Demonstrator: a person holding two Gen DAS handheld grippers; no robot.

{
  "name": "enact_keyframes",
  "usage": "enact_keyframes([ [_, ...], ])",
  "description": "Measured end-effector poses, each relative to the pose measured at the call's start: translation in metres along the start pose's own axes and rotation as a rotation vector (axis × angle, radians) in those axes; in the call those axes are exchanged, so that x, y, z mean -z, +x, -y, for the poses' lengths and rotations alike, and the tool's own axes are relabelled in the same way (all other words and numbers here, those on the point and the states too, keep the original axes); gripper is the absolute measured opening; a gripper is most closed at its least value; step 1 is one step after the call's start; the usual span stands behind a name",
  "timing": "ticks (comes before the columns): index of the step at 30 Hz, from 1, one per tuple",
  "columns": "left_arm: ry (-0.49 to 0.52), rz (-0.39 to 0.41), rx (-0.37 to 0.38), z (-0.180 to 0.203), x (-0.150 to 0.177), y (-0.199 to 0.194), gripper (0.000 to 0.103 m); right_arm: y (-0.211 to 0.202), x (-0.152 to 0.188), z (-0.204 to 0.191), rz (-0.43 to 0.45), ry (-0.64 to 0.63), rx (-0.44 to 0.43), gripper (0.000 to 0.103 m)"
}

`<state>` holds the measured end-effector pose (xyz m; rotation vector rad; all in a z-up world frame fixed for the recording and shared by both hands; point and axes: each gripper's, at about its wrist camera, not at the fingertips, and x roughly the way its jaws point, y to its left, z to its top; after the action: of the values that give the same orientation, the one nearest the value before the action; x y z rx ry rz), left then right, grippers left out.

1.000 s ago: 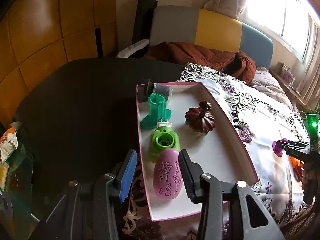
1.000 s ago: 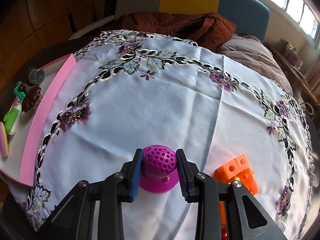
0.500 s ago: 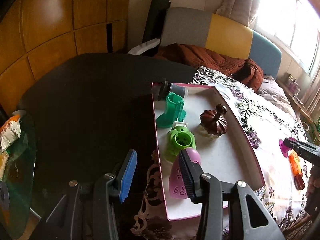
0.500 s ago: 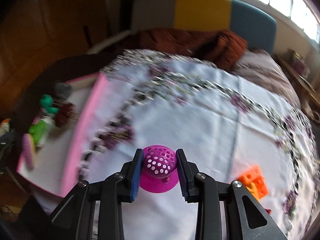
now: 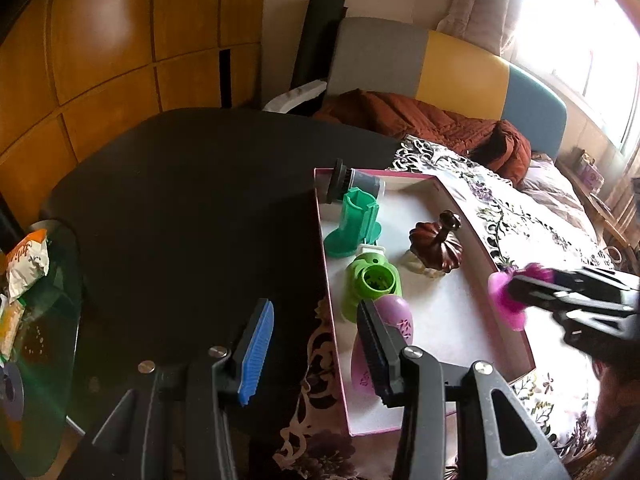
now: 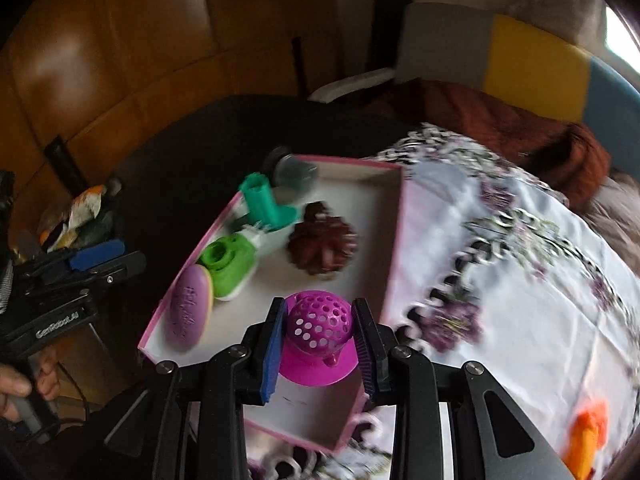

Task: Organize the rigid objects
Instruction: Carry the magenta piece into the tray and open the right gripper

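A pink-rimmed white box holds a teal stand, a green cap piece, a brown pumpkin lid, a grey cup and a purple oval. My right gripper is shut on a magenta perforated ball on a disc, held over the box's near right part. My left gripper is open and empty, over the dark table left of the box.
An orange block toy lies on the embroidered white cloth at the right. The dark round table spreads to the left. A glass side table with snack packets stands at far left. A sofa with a brown blanket is behind.
My right gripper carried the magenta ball leftward from the cloth to over the box. My left gripper drew back to the left, away from the purple oval.
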<state>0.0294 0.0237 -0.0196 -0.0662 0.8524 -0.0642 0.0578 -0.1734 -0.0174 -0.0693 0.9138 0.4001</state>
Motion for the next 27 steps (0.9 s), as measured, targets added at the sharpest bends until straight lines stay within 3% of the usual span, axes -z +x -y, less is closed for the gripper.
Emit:
enact_keyframes([
  [10,-0.015,-0.015,0.003,-0.008,0.004,0.003,0.044,0.084,-0.024,-0.002,-0.149,0.004,0.1,0.032],
  [15,-0.026,-0.015,-0.003,-0.012,0.005,0.005,0.044,0.09,-0.033,0.005,-0.117,0.063,0.066,0.034],
  [17,-0.03,-0.014,-0.008,-0.013,0.005,0.006,0.044,0.087,-0.032,0.01,-0.103,0.109,0.031,0.057],
  [18,-0.032,-0.016,-0.01,-0.014,0.006,0.007,0.044,0.084,-0.031,0.012,-0.094,0.124,0.034,0.06],
  [27,-0.014,-0.012,-0.013,-0.007,0.006,0.006,0.044,0.055,-0.017,0.017,-0.024,0.166,0.021,0.07],
])
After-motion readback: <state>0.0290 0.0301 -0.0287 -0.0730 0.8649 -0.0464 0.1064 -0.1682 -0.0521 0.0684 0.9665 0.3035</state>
